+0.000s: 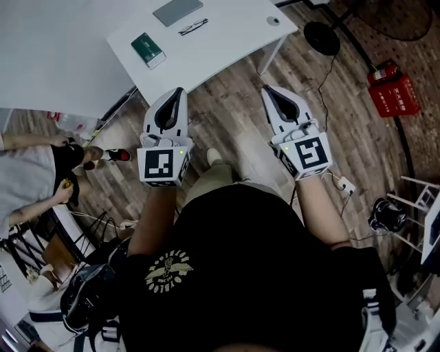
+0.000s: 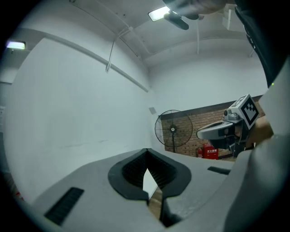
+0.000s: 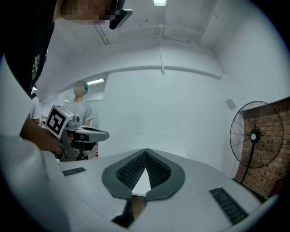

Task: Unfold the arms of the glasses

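**Head view.** Step in hand, as I judge it: the approach, with nothing grasped yet. The glasses (image 1: 193, 27) lie on the white table (image 1: 227, 48), near its far edge, between a grey flat slab (image 1: 177, 11) and a small round thing (image 1: 273, 20). A green box (image 1: 148, 49) sits further left. Arms look folded, though the glasses are too small to be sure. The left gripper (image 1: 177, 96) and right gripper (image 1: 269, 93) are held over the wood floor, short of the table's near edge, well apart from the glasses. The glasses lie ahead, roughly between the two lines of reach.

**Left gripper view.** Jaws clenched tip to tip, nothing between them – only wall and floor show through the hollow. No table and no glasses in sight here. The right gripper shows off to the side, before a standing fan (image 2: 173, 129).

**Right gripper view.** Jaws closed on nothing as well. The left gripper shows at the picture's left, and the glasses are again not in sight.

**Next move, a judgement.** Bring both grippers forward over the table, tip them down, open the jaws – one to steady the frame, the other to catch an arm's tip. Thin wire, easily skidded across the smooth top.
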The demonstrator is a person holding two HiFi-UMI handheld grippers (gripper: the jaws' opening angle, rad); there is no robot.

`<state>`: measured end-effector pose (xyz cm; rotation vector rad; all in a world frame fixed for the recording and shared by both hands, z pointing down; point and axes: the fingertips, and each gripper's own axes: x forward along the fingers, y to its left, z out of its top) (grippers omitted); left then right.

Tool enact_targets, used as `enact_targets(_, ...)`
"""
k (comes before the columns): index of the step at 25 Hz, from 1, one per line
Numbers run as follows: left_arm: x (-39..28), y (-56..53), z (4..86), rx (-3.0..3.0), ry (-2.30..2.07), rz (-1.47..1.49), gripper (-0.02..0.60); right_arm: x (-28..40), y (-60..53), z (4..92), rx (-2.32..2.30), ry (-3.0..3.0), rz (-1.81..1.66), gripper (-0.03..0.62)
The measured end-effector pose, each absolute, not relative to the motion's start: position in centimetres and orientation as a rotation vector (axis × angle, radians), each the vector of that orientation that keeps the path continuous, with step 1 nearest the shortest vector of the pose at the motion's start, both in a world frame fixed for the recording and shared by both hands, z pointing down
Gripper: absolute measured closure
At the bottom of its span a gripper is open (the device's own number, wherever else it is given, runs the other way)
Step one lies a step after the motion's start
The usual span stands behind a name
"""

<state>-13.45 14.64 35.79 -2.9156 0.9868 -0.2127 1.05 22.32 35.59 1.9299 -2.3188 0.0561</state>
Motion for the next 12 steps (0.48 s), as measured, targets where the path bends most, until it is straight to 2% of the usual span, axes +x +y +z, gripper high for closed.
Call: enact_targets(12, -8.4, 9.7, 36.2, -2.975, 0.808, -0.21, 0.577, 4.5, 19.0, 35.7, 2.038, -2.223, 0.069, 0.594)
